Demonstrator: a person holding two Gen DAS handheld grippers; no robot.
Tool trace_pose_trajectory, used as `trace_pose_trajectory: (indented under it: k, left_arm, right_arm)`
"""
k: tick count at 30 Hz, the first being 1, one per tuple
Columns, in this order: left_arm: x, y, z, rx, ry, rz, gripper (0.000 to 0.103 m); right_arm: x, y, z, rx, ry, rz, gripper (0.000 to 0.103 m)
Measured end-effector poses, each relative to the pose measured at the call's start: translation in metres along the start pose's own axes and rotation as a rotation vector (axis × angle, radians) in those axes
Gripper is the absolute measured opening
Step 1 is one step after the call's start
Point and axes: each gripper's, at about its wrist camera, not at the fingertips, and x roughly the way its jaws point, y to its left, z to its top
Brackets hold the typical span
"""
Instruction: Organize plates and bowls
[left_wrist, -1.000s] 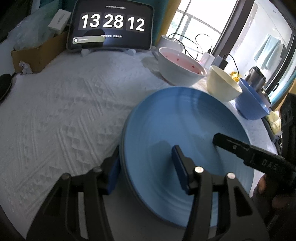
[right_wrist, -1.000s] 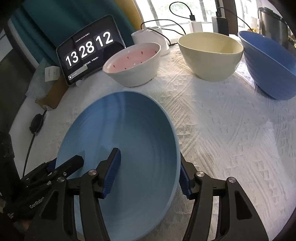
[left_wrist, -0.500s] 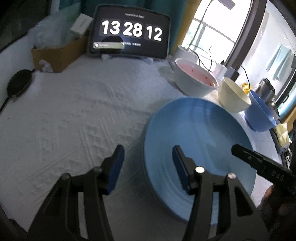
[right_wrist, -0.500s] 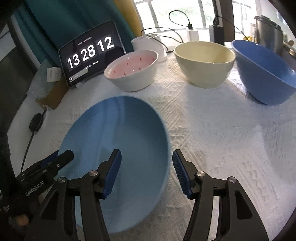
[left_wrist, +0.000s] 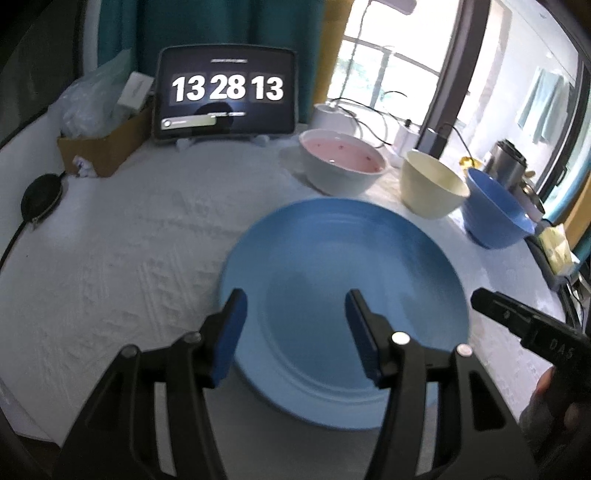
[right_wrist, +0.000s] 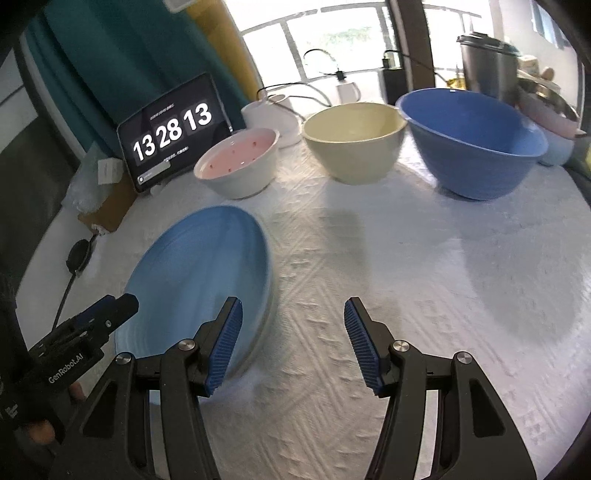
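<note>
Left wrist view: table (left_wrist: 122, 258) under a white textured cloth, with the blue plate (left_wrist: 343, 295) lying flat at the centre and the left gripper (left_wrist: 295, 332) hovering over its near half; a fingertip (left_wrist: 546, 380) shows at 4 o'clock beside the right gripper's dark finger.
Right wrist view: same table (right_wrist: 406, 280), but the blue plate (right_wrist: 207, 273) sits at 9 o'clock of the right gripper (right_wrist: 293, 343), which hangs over bare cloth; a metal pot (right_wrist: 487, 66) stands at 1 o'clock, far clearer here.
Bowls: blue bowl (right_wrist: 476, 147), cream bowl (right_wrist: 354, 144) and pink-lined bowl (right_wrist: 240, 166) stand in a row at 12 o'clock beyond the plate, the blue one largest.
Tablet clock (left_wrist: 227, 98): upright at 11 o'clock, faced squarely only in the left wrist view.
Cardboard box (left_wrist: 99, 147): at 10 o'clock, holding plastic wrap.
Left jaws: parted about halfway, nothing between the pads, no contact with the plate seen.
Right jaws: spread wide, empty, the left pad just beside the plate's rim without touching it.
</note>
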Motion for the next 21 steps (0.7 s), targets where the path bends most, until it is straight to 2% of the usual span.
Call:
trace_pose_trajectory:
  k: [9, 21]
  left_arm:
    - [-0.009, -0.055, 0.001, 0.082, -0.009, -0.043, 0.057]
    - [-0.003, -0.121, 0.006, 0.179, -0.007, -0.085, 0.057]
  right_arm:
    - [-0.027, -0.044, -0.010, 0.059, -0.041, -0.016, 0.061]
    - [-0.053, -0.113, -0.012, 0.139, -0.093, -0.059, 0.061]
